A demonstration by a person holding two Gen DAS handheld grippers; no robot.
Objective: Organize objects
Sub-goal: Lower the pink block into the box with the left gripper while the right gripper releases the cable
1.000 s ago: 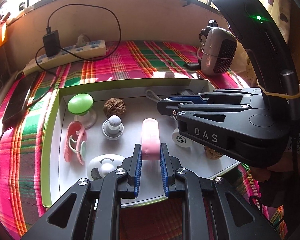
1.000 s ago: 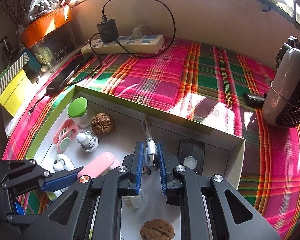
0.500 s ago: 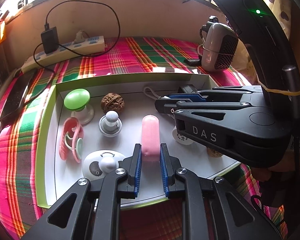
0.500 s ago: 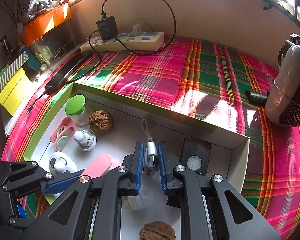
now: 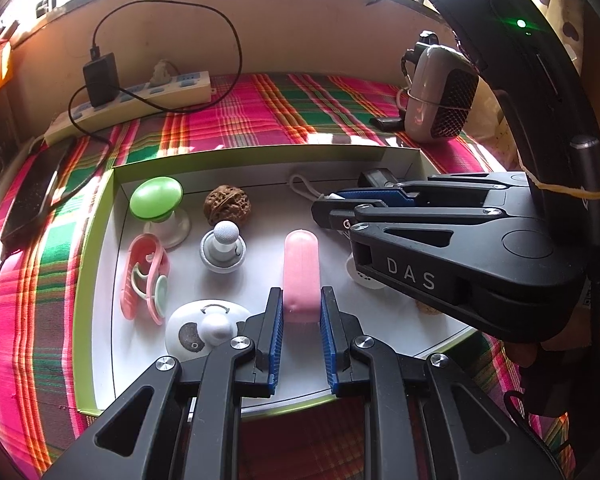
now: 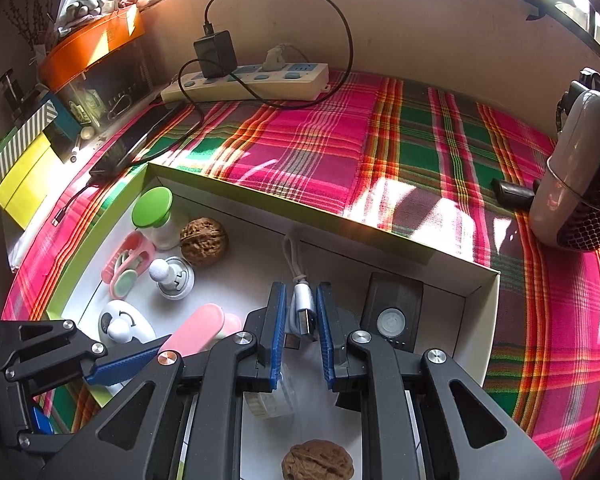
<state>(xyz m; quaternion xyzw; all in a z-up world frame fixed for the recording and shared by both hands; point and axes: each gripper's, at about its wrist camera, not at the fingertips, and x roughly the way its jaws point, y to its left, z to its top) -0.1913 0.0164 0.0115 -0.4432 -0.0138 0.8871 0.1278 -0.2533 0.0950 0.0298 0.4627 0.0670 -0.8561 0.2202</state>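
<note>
A shallow white box with a green rim point(image 5: 100, 216) point(image 6: 480, 280) lies on the plaid cloth. My left gripper point(image 5: 300, 312) is shut on a pink capsule-shaped case point(image 5: 301, 270), also seen in the right wrist view point(image 6: 198, 328). My right gripper point(image 6: 298, 320) is shut on the silver plug of a short USB cable point(image 6: 302, 306) above the box floor; it also shows in the left wrist view point(image 5: 332, 204). The box holds a green-capped jar point(image 5: 156, 200), a walnut point(image 5: 227, 204), a pink clip point(image 5: 144, 276), a grey knob point(image 5: 223, 246) and a white egg-shaped toy point(image 5: 204, 328).
A black power bank point(image 6: 394, 312) and a second walnut point(image 6: 318, 460) lie in the box. A power strip with a charger point(image 5: 140, 92), a phone point(image 5: 32, 196) and a grey mini heater point(image 5: 440, 96) stand on the cloth around it.
Both grippers keep their hold. The views have drifted slightly, with the box a little lower and closer in the left wrist view; the objects in the box have not moved.
</note>
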